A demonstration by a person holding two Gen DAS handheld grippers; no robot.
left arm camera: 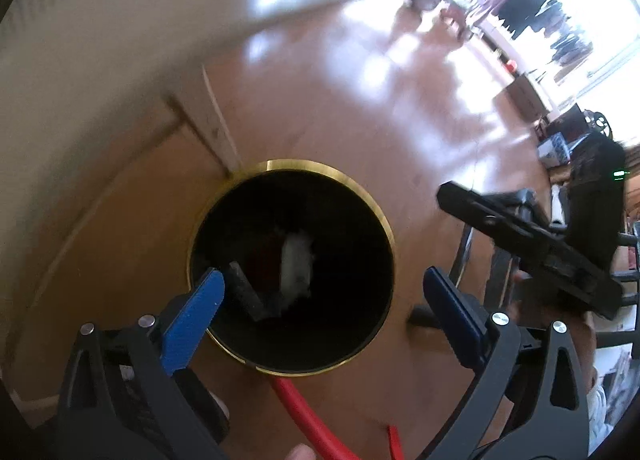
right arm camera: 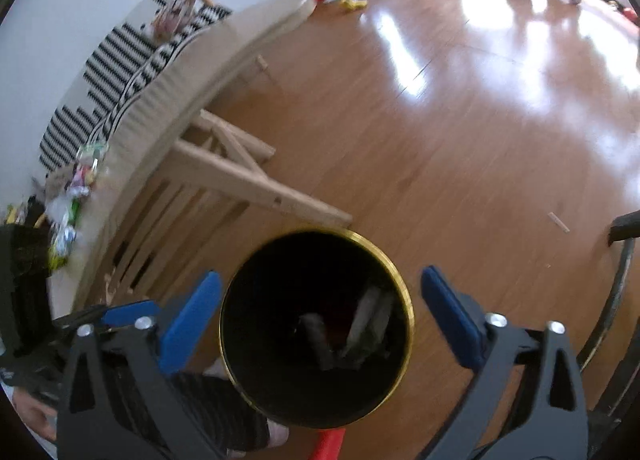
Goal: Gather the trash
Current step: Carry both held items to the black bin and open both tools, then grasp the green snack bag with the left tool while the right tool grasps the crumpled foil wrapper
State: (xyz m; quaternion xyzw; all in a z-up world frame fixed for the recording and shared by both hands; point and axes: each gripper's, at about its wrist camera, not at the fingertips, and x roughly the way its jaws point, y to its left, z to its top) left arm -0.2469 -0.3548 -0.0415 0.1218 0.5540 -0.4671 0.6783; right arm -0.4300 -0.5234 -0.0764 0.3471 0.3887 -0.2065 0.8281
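Both claws, left claw [left arm camera: 320, 292] and right claw [right arm camera: 320, 296], gape empty above the bin [left arm camera: 224, 204]; the light, crumpled paper [left arm camera: 296, 260] below needs gentle pinching.

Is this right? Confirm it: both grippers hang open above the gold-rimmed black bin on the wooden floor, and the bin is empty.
Not empty. The left wrist view shows a pale crumpled piece and a dark strip inside the bin. The rest holds: left gripper and right gripper hang open above it, on the wooden floor.
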